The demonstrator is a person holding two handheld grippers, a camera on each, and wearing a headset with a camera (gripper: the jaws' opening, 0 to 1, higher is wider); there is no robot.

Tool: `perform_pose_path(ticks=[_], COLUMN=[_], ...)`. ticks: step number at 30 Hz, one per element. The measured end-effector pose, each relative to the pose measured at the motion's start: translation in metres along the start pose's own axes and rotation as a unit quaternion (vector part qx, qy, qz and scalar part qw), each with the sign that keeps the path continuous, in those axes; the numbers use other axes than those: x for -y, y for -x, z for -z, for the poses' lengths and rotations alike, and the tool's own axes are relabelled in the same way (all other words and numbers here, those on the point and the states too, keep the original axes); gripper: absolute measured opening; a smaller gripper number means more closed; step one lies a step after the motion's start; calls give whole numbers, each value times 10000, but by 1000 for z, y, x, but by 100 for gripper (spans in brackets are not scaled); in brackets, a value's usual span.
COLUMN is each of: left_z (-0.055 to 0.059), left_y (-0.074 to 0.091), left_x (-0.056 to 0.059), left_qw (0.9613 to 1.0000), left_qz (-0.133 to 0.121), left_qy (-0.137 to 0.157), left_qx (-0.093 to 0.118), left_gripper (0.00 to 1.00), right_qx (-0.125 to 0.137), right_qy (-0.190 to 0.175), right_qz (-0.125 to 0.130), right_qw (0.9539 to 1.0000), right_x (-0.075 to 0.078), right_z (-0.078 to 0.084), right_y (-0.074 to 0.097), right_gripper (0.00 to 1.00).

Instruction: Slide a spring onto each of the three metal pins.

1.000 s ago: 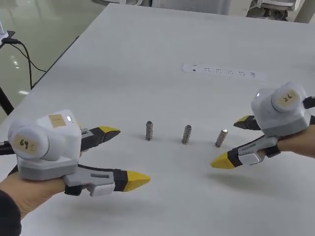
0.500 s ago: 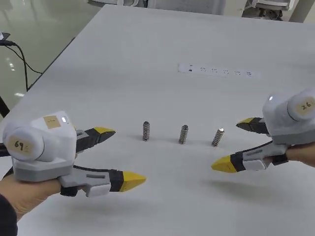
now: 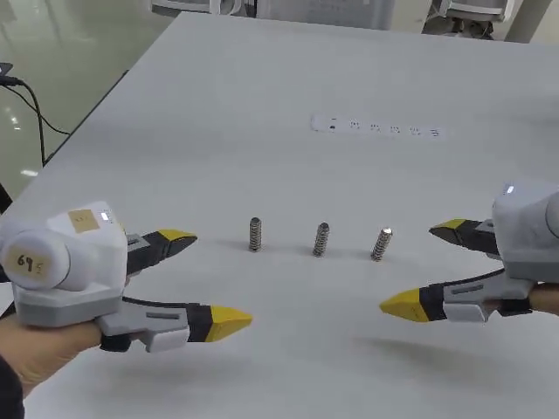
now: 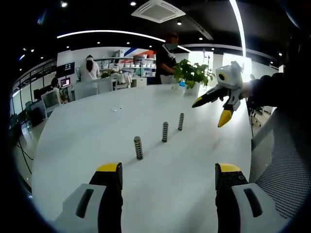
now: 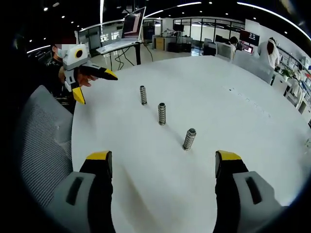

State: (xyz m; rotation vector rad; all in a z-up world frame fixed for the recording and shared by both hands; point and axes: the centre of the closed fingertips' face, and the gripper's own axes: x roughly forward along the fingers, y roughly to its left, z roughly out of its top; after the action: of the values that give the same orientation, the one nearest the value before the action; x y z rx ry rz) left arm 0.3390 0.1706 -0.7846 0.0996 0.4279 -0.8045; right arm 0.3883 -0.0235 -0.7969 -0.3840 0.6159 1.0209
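Note:
Three metal pins stand in a row on the white table, each with a spring around it: the left pin, the middle pin and the right pin, which leans a little. From the left gripper view they are the left pin, the middle pin and the right pin. My left gripper is open, left of the row, holding nothing. On the other side my right gripper is open too, near the right pin.
A white power strip lies flat on the table beyond the pins. The table's left edge drops to a floor with a black cable. A grey mesh chair sits behind the near edge. People stand in the background.
Both grippers have drawn back from the pins toward me, the right one farther to the right. The pins and springs have kept their places.

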Motion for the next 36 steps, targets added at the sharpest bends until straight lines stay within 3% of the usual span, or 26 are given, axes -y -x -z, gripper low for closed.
perform_pose_path(ticks=[22, 30, 36], left_z=[3, 5, 7], left_y=[2, 3, 4], left_x=[-2, -1, -1], left_qw=[10000, 10000, 10000], left_qz=[-33, -44, -62], left_qy=[32, 51, 75], left_qx=[-5, -6, -14], left_gripper=[77, 77, 77], right_qx=[460, 621, 887], right_qy=[-355, -369, -363], right_qz=[306, 246, 231], right_qw=[9978, 9971, 9951], right_x=[-4, -9, -9], right_z=[9, 13, 10], right_y=[20, 18, 19], right_gripper=[88, 89, 89])
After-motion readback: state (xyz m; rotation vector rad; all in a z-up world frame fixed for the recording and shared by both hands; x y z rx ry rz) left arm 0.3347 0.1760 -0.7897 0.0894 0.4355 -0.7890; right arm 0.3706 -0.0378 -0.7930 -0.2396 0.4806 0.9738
